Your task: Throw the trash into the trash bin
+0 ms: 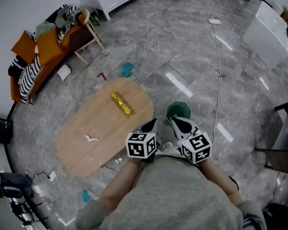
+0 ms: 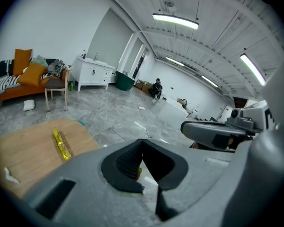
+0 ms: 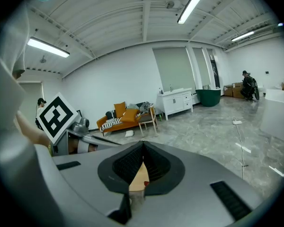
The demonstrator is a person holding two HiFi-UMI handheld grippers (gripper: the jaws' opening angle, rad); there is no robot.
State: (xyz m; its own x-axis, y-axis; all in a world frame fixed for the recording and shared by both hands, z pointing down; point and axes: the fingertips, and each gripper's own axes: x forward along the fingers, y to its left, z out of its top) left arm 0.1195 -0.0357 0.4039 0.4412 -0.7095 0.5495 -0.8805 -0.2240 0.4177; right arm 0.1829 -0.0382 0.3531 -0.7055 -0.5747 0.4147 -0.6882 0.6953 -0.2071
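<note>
Fingers pressed together on left gripper (image 1: 152, 122) and right gripper (image 1: 174, 120) alike, holding nothing, poised by the near-right edge of the wooden surface (image 1: 77, 147). Just beyond the right one, green bin (image 1: 178, 110). Well off to the left, white scrap (image 1: 91, 138). Farther, ahead-left of the left fingers and nearer them, gold wrapper (image 1: 121, 103), long axis slanting far-left to near-right. Likely a left-hand pick, closing across its width.

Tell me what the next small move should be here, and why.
Probably: open the left gripper and reach it forward to the gold wrapper on the wooden table. Both it and the right gripper are shut with nothing held. The wrapper and a white scrap lie on the table, and the green bin stands on the floor beside it.
</note>
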